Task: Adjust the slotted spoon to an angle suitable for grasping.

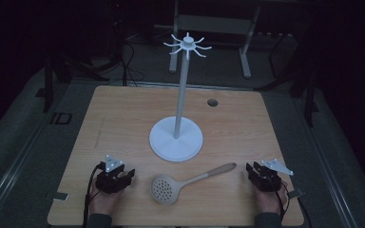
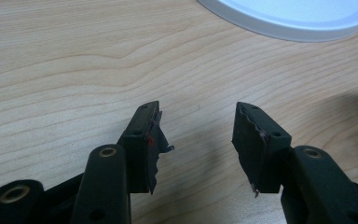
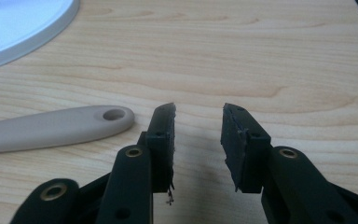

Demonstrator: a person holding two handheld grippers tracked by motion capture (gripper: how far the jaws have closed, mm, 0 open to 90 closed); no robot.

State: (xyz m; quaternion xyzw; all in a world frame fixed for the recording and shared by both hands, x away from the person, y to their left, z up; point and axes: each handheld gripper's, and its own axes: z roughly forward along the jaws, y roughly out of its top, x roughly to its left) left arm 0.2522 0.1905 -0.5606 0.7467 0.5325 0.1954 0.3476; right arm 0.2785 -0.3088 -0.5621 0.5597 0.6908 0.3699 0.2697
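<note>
a beige plastic slotted spoon (image 1: 185,183) lies flat on the light wooden table (image 1: 123,114), between the left gripper (image 1: 122,179) and right gripper (image 1: 255,174), near the white round-based rack stand (image 1: 176,137); both grippers gape wide, empty.

One wooden table (image 1: 123,118) carries one white hook stand (image 1: 176,137) and one beige slotted spoon (image 1: 168,189). Two black grippers rest on it: one left gripper (image 1: 129,175) and one right gripper (image 1: 251,169), each held by one hand.
</note>
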